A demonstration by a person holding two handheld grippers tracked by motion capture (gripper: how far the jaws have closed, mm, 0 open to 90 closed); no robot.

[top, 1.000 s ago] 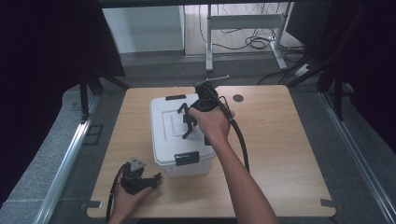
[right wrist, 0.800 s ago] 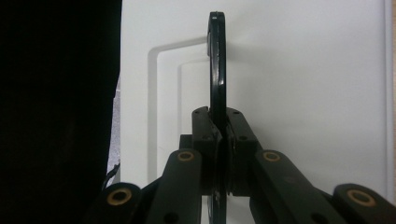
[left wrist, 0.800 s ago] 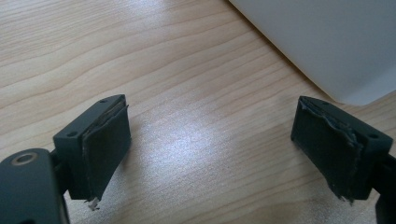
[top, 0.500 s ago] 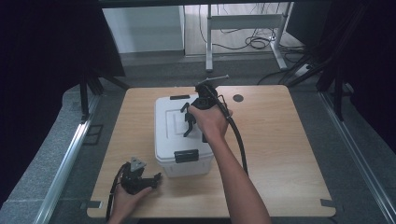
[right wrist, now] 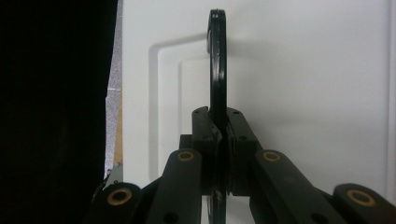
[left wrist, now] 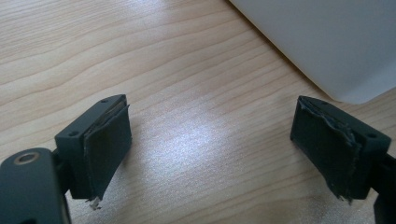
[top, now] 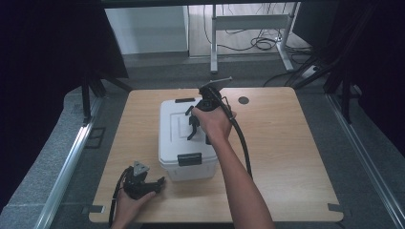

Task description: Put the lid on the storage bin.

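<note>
One wooden table [top: 286,157] carries the whole scene, and a white plastic storage box [top: 174,138] stands on it a little left of centre, its lid on and a black latch [top: 189,159] facing the person's edge. That position keeps the box within easy reach of both forearms, which enter from the near side.

On the lid, the black carrying handle [right wrist: 217,65] stands upright out of its moulded recess rather than lying flat. The right gripper [right wrist: 218,140] is the reason: in the right gripper view its jaws are pressed together on the thin handle, pinching it edge-on from above. Holding it by the middle would, by the look of it, let the box hang level if it is lifted or steered across the table.

Near the box's front corner, the left gripper [left wrist: 210,144] rests low over bare wood with its jaws spread wide and nothing between them. It seems parked there as a spare hand, close enough to steady the box wall if needed.
</note>
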